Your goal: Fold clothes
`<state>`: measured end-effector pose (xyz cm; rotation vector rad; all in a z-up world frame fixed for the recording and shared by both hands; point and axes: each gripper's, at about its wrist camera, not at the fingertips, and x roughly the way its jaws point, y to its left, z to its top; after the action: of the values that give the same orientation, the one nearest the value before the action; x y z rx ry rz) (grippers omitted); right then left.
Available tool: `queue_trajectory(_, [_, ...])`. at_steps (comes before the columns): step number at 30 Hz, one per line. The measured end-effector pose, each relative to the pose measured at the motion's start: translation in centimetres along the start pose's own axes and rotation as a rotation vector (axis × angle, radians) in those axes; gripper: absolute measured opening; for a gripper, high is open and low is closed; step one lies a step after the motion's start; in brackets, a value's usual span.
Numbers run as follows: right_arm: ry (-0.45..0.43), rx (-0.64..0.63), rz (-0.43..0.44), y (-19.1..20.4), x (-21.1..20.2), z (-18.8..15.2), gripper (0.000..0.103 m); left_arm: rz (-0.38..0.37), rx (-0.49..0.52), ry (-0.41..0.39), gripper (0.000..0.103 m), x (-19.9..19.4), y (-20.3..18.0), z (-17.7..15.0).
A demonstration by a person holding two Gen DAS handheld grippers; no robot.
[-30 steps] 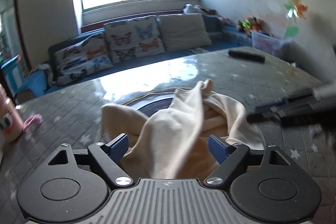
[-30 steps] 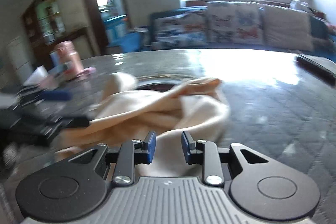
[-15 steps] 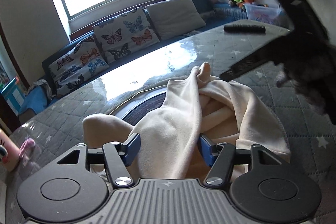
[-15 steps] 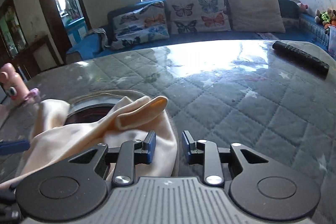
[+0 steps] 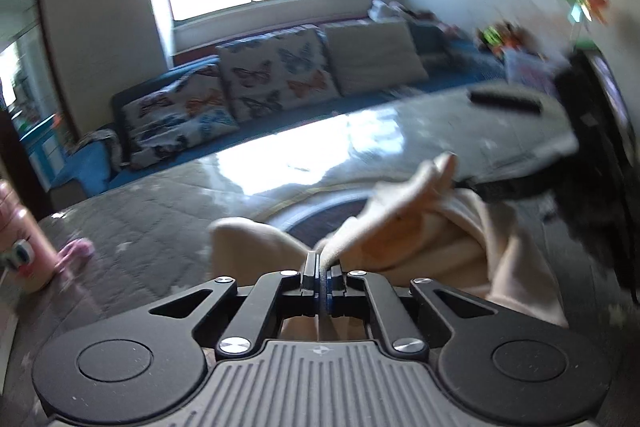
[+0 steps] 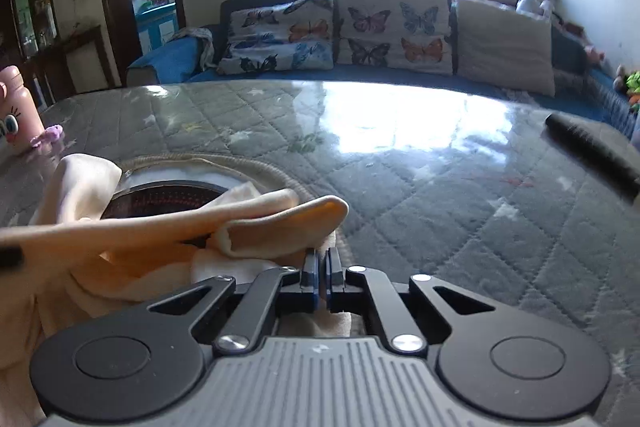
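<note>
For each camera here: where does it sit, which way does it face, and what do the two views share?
Left wrist: sits on the left gripper, facing forward and down over the cream garment toward the sofa; jaws shut on cloth.
Right wrist: sits on the right gripper, facing the same sofa; jaws shut on the garment's edge.
Shared: garment, quilted table, butterfly cushions, black remote.

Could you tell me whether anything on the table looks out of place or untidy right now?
Yes: the cream garment is bunched in a heap, draped partly over a round dark inset in the quilted table cover. Nothing looks spilled or damaged.
</note>
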<state>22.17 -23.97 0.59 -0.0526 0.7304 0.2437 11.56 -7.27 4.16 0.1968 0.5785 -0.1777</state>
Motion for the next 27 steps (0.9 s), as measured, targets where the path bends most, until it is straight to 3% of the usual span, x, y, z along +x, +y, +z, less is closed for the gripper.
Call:
queue_trajectory(8, [-0.104, 0.048, -0.069, -2.9, -5.8, 0.1, 0.002, 0.117, -0.179, -0.066, 0.003, -5.1, 6.0, -1.0])
queue_trajectory(11, [-0.122, 0.066, -0.097, -4.4, -8.0, -0.4, 0.002, 0.123, -0.264, -0.058, 0.003, -6.9, 8.1, -2.7])
queue_trajectory(21, [-0.115, 0.054, -0.23, -7.3, -13.7, -5.9, 0.002, 0.111, -0.433, 0.058, 0.003, -10.3, 11.0, -9.3])
queue_trajectory(27, [-0.061, 0.04, -0.349, -9.0, -16.2, -8.6, 0.002, 0.09, -0.379, 0.134, 0.004, -10.8, 10.3, -11.2])
